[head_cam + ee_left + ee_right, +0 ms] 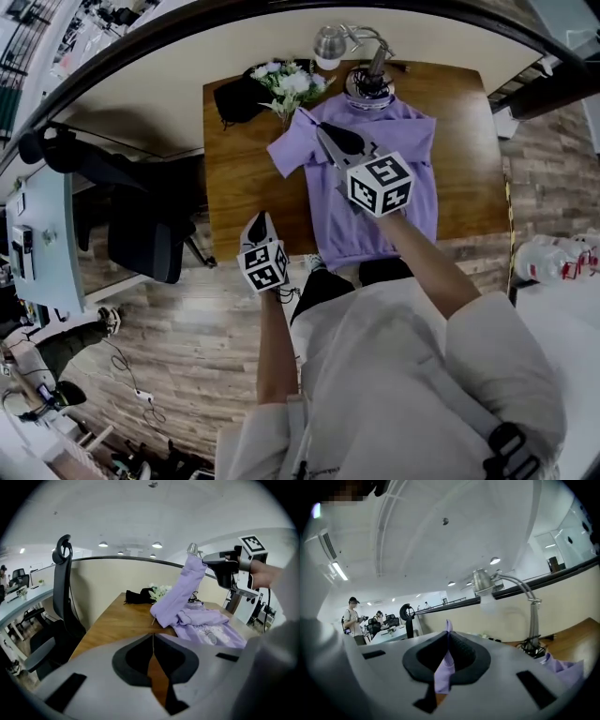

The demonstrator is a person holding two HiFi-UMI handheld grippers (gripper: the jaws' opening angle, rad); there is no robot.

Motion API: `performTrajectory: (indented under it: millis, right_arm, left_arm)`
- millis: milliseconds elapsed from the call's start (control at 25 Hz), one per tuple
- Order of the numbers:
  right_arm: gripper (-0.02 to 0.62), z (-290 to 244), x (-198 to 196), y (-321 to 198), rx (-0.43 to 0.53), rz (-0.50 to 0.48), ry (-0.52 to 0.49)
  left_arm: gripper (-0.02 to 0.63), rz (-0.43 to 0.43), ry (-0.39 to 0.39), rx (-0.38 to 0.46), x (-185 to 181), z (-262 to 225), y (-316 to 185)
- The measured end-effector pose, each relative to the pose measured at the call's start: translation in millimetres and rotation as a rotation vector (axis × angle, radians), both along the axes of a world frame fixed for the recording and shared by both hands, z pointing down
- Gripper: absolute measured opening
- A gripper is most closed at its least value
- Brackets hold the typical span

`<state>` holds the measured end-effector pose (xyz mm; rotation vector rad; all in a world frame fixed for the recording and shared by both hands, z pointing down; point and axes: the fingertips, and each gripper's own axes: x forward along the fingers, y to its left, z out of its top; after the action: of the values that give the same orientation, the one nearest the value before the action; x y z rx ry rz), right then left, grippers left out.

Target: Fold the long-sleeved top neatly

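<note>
The right arm reaches out over the wooden worktop [246,183], its right gripper [332,139] held high and nearly level. Its jaws are clamped on a fold of the purple long-sleeved top [414,208], drawing one sleeve up off the garment, which otherwise lies spread on the worktop below the lamp [330,45]. The left arm stretches toward the worktop's near left edge, with the left gripper [260,226] tilted downward, jaws closed and empty.
</note>
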<state>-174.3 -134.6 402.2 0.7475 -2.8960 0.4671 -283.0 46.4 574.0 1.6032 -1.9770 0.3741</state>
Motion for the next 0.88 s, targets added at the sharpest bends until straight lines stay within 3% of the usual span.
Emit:
performTrajectory:
  millis: [120,320,480,680,880]
  right_arm:
    - [0.023,-6.3,43.7,-23.1,-0.011,0.051,-0.045]
    - [0.023,-21.4,108.9,-55.2,0.048,0.093,-0.072]
    - [0.025,-0.8,171.6,-84.9,0.006,0.181,-0.068]
    - [0.026,68.2,234.6,-106.8,-0.032,0.192,0.071]
    - [0.029,140.2,268.5,-109.0,-0.13,0.197,0.225]
  left_arm:
    - [0.025,0.032,-0.019,-0.008,24.7,-4.7,-16.1]
    - [0.025,0.087,-0.055,-0.021,55.2,-13.1,-42.9]
    - [0.025,0.104,-0.079,-0.03,73.5,-16.9,-57.9]
    - [0.025,0.137,-0.087,-0.032,101.1,-14.8,-78.4]
    - [0.025,0.2,-0.097,-0.036,126.1,-14.8,-91.4]
